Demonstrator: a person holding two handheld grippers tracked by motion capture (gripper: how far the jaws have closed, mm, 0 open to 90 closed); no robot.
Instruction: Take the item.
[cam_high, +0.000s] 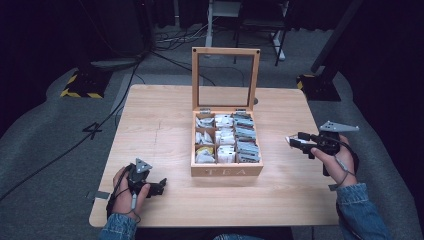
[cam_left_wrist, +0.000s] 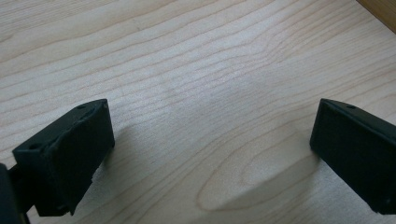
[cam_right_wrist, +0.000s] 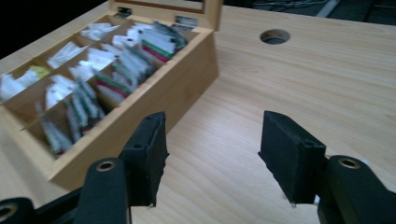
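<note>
With both pairs of fingers apart and empty, the right gripper (cam_high: 296, 142) hangs just right of the open wooden tea box (cam_high: 226, 170); the left gripper (cam_high: 159, 186) rests on the pale wooden surface (cam_high: 160, 125), left of the box. I'd approach a sachet from above.

Table centre taken up by wooden tea box (cam_high: 226, 170), w/ glass-paned lid (cam_high: 225, 79) stood upright at its far edge, blocking approach from behind. Compartments packed w/ tea bags (cam_high: 224, 137); little gap left betw. them. Bare tabletop (cam_high: 150, 125) seen left of box, room there for a hand to pass. Right of box also bare, apart from small round hole (cam_right_wrist: 274, 36) in tabletop near far edge. Strip in front of box clear betw. left gripper (cam_high: 159, 187) & right gripper (cam_high: 295, 143), both held w/ jaws apart, nothing betw. them
</note>
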